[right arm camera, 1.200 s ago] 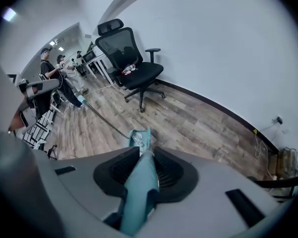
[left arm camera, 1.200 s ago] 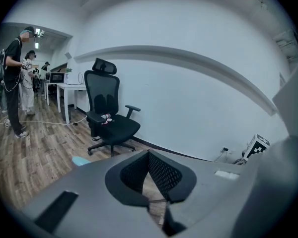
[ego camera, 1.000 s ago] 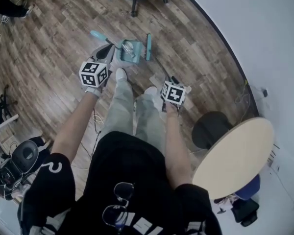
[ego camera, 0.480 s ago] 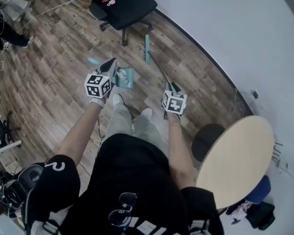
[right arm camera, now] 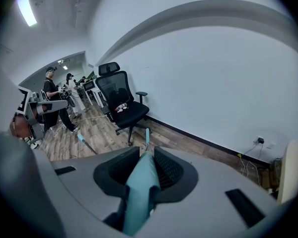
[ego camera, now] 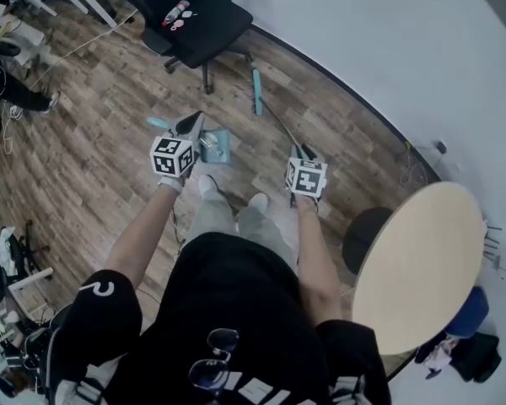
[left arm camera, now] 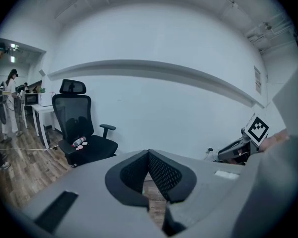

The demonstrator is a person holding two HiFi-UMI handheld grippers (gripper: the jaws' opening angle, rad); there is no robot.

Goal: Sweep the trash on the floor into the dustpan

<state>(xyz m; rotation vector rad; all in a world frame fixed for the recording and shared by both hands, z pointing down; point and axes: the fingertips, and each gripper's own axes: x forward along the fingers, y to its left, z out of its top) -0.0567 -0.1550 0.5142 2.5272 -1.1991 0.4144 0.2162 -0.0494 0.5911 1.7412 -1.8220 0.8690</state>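
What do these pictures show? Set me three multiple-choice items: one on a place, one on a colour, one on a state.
1. The dustpan is:
A. at the person's far right
B. beside the left hand-held gripper
C. behind the person

2. The broom is:
A. red
B. yellow
C. teal

3. The right hand-held gripper is:
A. shut on the broom's handle
B. open and empty
C. out of view

Answers:
1. B: the head view shows it right next to that gripper.
2. C: its head and handle both look teal.
3. A: its jaws clamp the teal handle.
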